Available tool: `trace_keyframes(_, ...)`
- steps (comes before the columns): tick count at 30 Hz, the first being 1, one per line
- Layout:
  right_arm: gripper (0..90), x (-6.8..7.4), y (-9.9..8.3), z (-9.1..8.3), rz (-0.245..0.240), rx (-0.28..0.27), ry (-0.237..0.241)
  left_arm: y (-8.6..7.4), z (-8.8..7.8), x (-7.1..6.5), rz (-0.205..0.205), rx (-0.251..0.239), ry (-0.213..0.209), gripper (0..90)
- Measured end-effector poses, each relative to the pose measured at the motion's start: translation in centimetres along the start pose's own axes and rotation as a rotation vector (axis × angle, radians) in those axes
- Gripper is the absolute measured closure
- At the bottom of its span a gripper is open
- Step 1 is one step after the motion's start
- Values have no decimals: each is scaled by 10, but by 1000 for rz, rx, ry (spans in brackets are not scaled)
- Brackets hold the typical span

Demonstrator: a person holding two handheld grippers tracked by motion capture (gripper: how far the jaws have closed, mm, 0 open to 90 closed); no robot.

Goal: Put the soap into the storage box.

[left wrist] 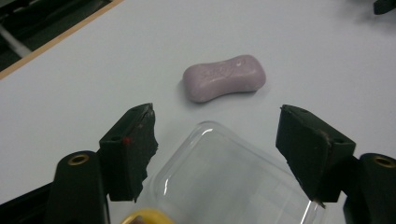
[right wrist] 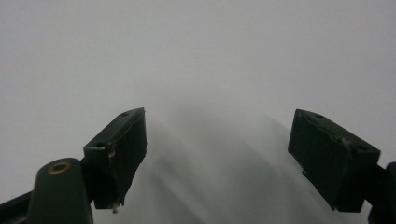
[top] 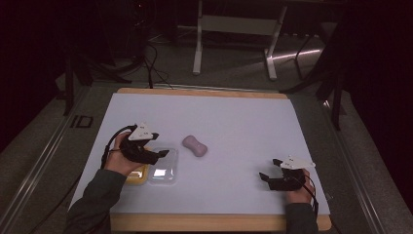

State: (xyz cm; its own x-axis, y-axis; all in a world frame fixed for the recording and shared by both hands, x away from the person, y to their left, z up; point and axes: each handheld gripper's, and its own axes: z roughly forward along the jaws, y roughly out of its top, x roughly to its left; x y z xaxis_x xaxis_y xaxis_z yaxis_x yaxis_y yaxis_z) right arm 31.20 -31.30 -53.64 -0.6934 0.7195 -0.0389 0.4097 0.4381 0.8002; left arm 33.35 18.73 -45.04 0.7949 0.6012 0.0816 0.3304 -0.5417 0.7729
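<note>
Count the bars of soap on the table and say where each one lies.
1. The pink soap bar lies bare on the white table near its middle, just beyond the clear plastic lid. More may be hidden under the left tool.

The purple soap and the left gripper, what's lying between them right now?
The clear plastic lid lies there: in the left gripper view its rim sits between the left gripper and the purple soap, with bare white table beyond it up to the soap.
</note>
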Motion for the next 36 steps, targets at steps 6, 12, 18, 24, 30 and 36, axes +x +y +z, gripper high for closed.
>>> trace_keyframes(6,190,0,0,0,-1,-1,1,14,14,-5,50,25,-8,238)
trace_keyframes(12,190,0,0,0,0,-1,1,24,24,-7,80,57,-12,188)
trace_keyframes(18,190,0,0,0,-2,-1,2,31,35,-9,103,75,-26,176)
trace_keyframes(24,190,0,0,0,-5,0,3,35,46,-6,105,100,-40,156)
trace_keyframes(30,190,0,0,1,-5,8,2,38,60,-3,109,137,-48,151)
trace_keyframes(36,190,0,0,1,-5,11,5,40,74,-3,120,173,-6,117)
